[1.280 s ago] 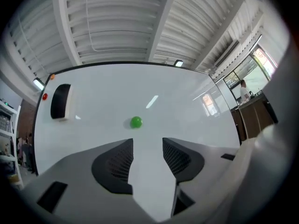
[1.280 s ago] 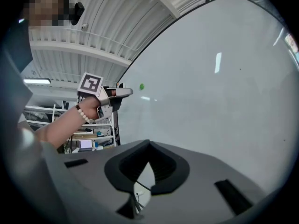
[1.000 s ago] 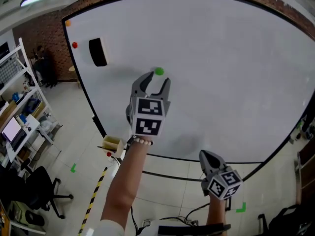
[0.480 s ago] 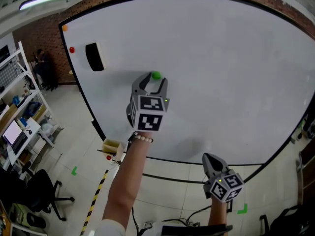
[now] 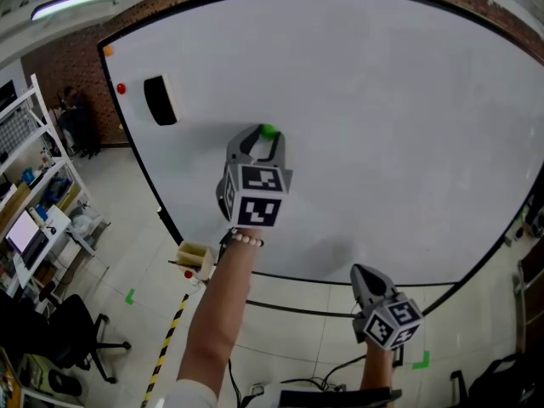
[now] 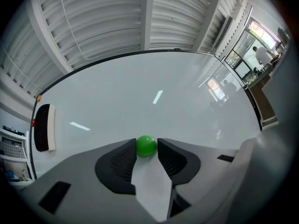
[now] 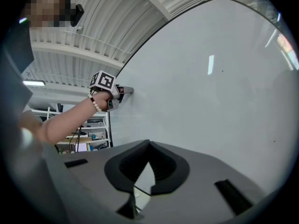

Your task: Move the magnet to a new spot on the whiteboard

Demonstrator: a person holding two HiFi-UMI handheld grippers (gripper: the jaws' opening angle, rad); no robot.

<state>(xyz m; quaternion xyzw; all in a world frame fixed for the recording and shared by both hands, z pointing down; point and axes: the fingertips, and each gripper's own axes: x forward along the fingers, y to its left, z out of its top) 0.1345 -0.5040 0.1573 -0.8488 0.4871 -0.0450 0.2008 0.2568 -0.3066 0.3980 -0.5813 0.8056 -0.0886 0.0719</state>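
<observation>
- Up on the whiteboard (image 5: 382,100), in the head view, we find the green magnet (image 5: 269,131) stuck left of the middle. The left gripper (image 5: 265,136) is raised to it, one tip on either side.
- The cube (image 5: 257,195) on that gripper carries black-and-white square markers, the only print we can make out in this view. The right gripper (image 5: 361,272) sits low, below the whiteboard's bottom edge and well apart from the green magnet, with a similar marked cube.
- Near the whiteboard's upper left corner we see a black eraser (image 5: 159,100), a red magnet (image 5: 121,88) just beside it and an orange magnet (image 5: 108,51) in the corner itself.
- Looking along the left gripper's jaws in the left gripper view, we see that they have just been closing. Their ribbed pads (image 6: 124,160) now grip the green magnet (image 6: 146,145) from both sides at the very tips, and it still lies against the whiteboard. The eraser (image 6: 43,127) shows at the far left. Reddish lettering (image 6: 258,28) at the upper right is too small for us to read.
- From the right gripper view, the right gripper (image 7: 149,146) is clenched tip to tip and empty, facing bare whiteboard. At the left, a hand (image 7: 102,99) with a bead bracelet (image 7: 95,103) holds the left gripper (image 7: 126,90) against the whiteboard.
</observation>
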